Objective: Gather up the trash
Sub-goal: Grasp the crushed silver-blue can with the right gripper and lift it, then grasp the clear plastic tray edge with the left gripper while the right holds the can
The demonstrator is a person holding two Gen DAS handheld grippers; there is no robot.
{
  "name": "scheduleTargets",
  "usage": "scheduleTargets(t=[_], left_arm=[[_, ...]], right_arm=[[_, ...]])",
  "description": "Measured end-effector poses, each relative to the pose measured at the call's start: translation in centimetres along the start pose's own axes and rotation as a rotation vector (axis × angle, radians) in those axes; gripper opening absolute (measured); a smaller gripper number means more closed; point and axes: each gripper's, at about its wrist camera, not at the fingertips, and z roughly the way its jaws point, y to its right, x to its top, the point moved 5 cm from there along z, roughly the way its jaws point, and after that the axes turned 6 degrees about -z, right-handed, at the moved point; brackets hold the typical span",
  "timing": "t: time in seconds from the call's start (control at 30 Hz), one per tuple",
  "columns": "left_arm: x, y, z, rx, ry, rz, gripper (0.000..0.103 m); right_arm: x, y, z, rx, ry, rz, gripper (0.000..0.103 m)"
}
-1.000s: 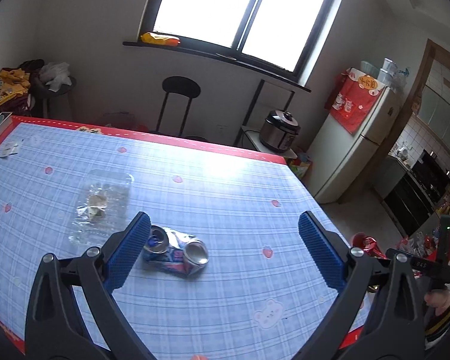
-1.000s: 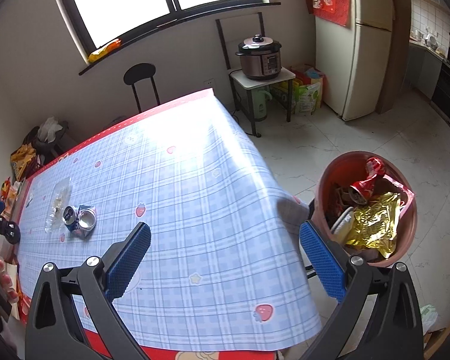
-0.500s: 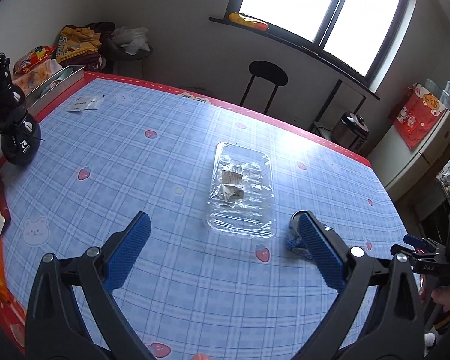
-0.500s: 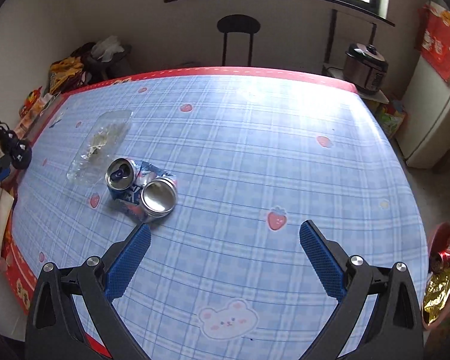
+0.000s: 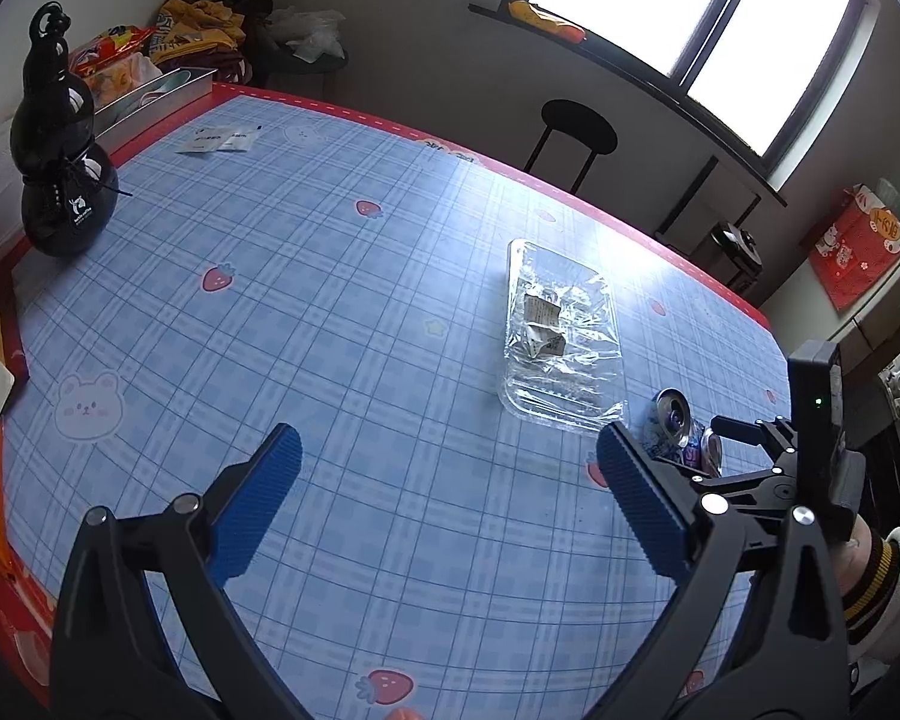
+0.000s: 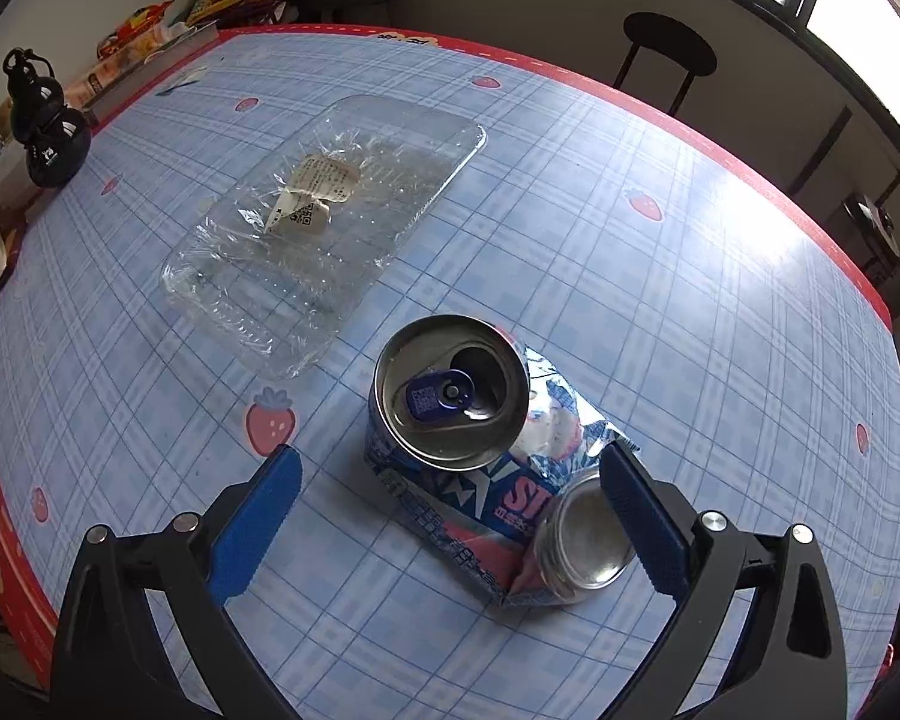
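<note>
Two pieces of trash lie on the table (image 5: 342,300), which wears a blue plaid cloth with strawberry and bear prints and a red border. From the left wrist camera, the left gripper (image 5: 447,483) hangs over bare cloth near the table's front edge with its blue-padded fingers spread wide and nothing between them. Beyond its right finger sits a clear plastic tray (image 5: 555,336), flat on the cloth, with crumpled film and a paper label inside. Just beside the tray's near corner, to the right, is the crushed can (image 5: 681,429), partly hidden behind that finger. The right gripper (image 5: 750,438) shows at the right edge, reaching toward the can, held by a hand in a striped cuff. A black gourd-shaped bottle (image 5: 60,150) stands at the far left of the table, and a black stool (image 5: 576,129) stands past the far edge under the window. From the right wrist camera, the right gripper (image 6: 450,492) is low over the crushed can (image 6: 486,450), its fingers wide apart on either side; the right pad overlaps the can's folded bottom end, though contact cannot be made out. The can's top, with its blue tab, tilts up toward the camera. The clear plastic tray (image 6: 330,222) lies just behind the can to the left.
</note>
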Motion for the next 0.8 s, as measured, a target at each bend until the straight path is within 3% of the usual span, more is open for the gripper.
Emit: scheduleTargets(t=[0.1, 0.23, 0.33, 0.67, 0.73, 0.8], left_arm=[[-0.1, -0.8, 0.2, 0.002, -0.003, -0.015, 0.097], [-0.4, -1.2, 0.7, -0.001, -0.022, -0.03, 0.097], [-0.4, -1.0, 0.9, -0.011, -0.028, -0.035, 0.097], [-0.6, 0.8, 2.6, -0.071, -0.06, -0.038, 0.096], [-0.5, 1.4, 3.0, -0.082, -0.067, -0.032, 0.091], [-0.4, 2.0, 3.7, -0.083, -0.082, -0.021, 0.076]], right_arm=[[0.5, 0.3, 1.0, -0.01, -0.012, 0.023, 0.096], [0.8, 0.1, 1.8, -0.014, -0.02, 0.017, 0.071], [1.0, -0.3, 1.2, 0.0, -0.003, -0.016, 0.061], [-0.7, 1.4, -3.1, 0.027, 0.093, 0.036, 0.059], [-1.3, 2.3, -4.1, 0.031, 0.111, 0.07, 0.059], [-1.7, 3.1, -5.0, 0.036, 0.13, 0.112, 0.059]])
